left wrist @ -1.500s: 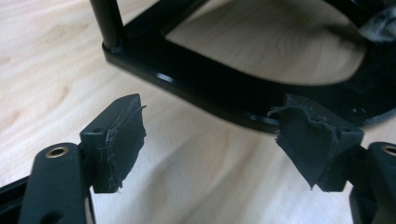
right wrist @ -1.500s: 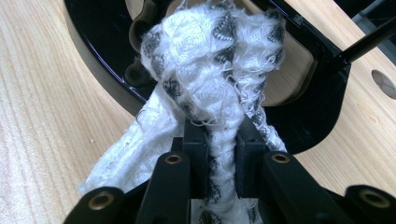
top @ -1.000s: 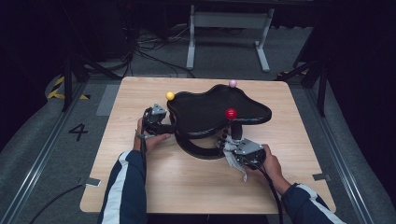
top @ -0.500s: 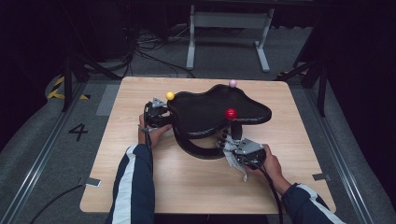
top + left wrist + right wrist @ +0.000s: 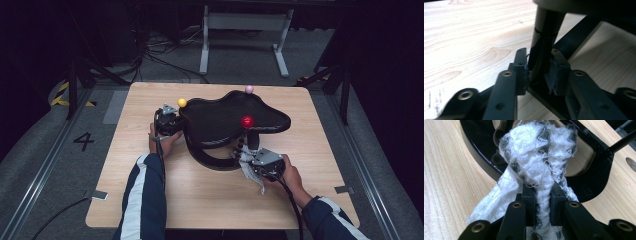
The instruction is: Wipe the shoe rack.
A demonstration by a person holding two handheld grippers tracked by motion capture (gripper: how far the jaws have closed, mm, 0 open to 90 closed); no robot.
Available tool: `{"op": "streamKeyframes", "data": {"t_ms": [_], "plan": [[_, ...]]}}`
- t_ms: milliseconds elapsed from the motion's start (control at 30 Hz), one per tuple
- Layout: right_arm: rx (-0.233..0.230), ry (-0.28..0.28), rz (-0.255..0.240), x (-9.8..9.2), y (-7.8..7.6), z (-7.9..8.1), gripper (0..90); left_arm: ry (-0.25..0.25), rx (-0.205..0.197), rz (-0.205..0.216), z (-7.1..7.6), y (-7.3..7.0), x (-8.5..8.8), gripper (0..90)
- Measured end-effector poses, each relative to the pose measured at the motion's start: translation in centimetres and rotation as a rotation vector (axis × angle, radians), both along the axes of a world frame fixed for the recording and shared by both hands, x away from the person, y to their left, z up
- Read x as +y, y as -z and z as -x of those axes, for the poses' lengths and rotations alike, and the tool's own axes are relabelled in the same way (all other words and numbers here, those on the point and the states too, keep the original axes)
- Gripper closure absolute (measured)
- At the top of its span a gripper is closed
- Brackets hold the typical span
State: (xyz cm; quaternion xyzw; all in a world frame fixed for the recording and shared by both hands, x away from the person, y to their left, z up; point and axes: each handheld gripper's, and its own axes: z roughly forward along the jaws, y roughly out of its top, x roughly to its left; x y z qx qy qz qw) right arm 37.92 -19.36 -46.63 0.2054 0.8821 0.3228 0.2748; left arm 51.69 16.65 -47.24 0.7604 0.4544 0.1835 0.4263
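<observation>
On the wooden table (image 5: 200, 200), mid-way: black stand (image 5: 225, 117), top stretching left to right, post (image 5: 544, 37) gripped by left gripper (image 5: 537, 63), jaws just closed onto it. Pinches white cloth (image 5: 534, 157) in right gripper (image 5: 543, 203), bunch aimed forward at the curved base (image 5: 476, 157). Seems barely begun; wiping mostly left

1. The black curved-top stand (image 5: 230, 120) sits on the light wooden table (image 5: 150, 200), toward its far half.
2. The left gripper (image 5: 167, 122) is at the stand's left edge, clamped on a stand leg (image 5: 542, 42).
3. The right gripper (image 5: 265, 162) lies before the stand's right, pinching the white-and-black knitted cloth (image 5: 536, 170) against the stand's base.
</observation>
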Motion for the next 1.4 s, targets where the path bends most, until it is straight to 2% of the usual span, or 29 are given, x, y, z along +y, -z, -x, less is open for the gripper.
{"op": "streamKeyframes", "data": {"t_ms": [167, 200, 333, 367, 533, 567, 633, 700, 767, 833, 933, 967, 1000, 1067, 1100, 1133, 1233, 1333, 1400], "plan": [[0.008, 0.002, -0.009, -0.1, -0.1, 0.1, 79.8, -0.009, -0.008, -0.032, 0.2, -0.2, -0.3, 72.4], [0.017, -0.003, -0.014, -0.2, -0.2, 0.1, 80.2, -0.018, -0.008, -0.028, 0.3, -0.1, -0.4, 72.5], [0.056, -0.029, -0.103, -0.6, -0.9, 0.6, 81.4, -0.044, -0.014, -0.062, 0.9, -0.2, -0.6, 73.2], [0.031, -0.036, -0.120, -0.7, -1.3, 0.8, 81.4, -0.051, -0.009, -0.063, 1.1, -0.2, -0.7, 73.2], [-0.020, -0.045, -0.217, -1.3, -3.7, 2.0, 81.4, -0.062, -0.021, -0.050, 1.6, -0.1, -0.6, 73.2], [-0.029, -0.045, -0.237, -1.3, -4.1, 2.2, 81.4, -0.062, -0.016, -0.060, 1.8, -0.1, -0.6, 73.2], [-0.074, -0.039, -0.279, -1.2, -5.4, 2.8, 81.3, -0.065, -0.023, -0.065, 1.8, -0.1, -0.6, 73.4], [-0.100, -0.037, -0.307, -1.2, -6.1, 3.2, 81.3, -0.062, -0.023, -0.057, 2.0, 0.0, -0.6, 73.5], [-0.127, -0.033, -0.318, -0.9, -6.6, 3.5, 81.3, -0.076, -0.024, -0.069, 2.1, -0.1, -0.7, 73.6], [-0.120, -0.036, -0.282, -0.5, -5.9, 3.4, 81.2, -0.079, -0.025, -0.070, 2.1, 0.0, -0.8, 73.6], [-0.055, -0.042, -0.194, 0.0, -3.5, 2.7, 81.1, -0.079, -0.024, -0.077, 2.2, -0.1, -0.8, 73.7], [-0.055, -0.042, -0.194, 0.0, -3.5, 2.7, 81.1, -0.074, -0.029, -0.078, 2.2, -0.1, -0.8, 73.7], [-0.022, -0.043, -0.173, 0.2, -2.5, 2.6, 81.1, -0.073, -0.032, -0.081, 2.3, -0.1, -0.7, 73.7], [-0.006, -0.052, -0.109, 0.5, -1.3, 2.5, 81.1, -0.077, -0.033, -0.074, 2.3, 0.0, -0.7, 73.7], [0.023, -0.047, -0.082, 0.8, -0.4, 2.6, 81.0, -0.071, -0.030, -0.069, 2.3, 0.0, -0.6, 73.7], [0.023, -0.047, -0.082, 0.8, -0.4, 2.6, 81.0, -0.071, -0.030, -0.069, 2.3, 0.0, -0.6, 73.7], [0.040, -0.032, -0.032, 0.9, 0.2, 2.6, 81.2, -0.052, -0.026, -0.078, 2.4, -0.1, -0.3, 73.8], [0.051, -0.022, -0.042, 0.8, 0.4, 2.3, 81.4, -0.033, -0.023, -0.085, 2.7, -0.2, 0.3, 73.8], [0.038, -0.022, -0.034, 0.7, 0.5, 1.9, 81.5, -0.023, -0.027, -0.083, 3.2, -0.2, 0.9, 73.9]]}}
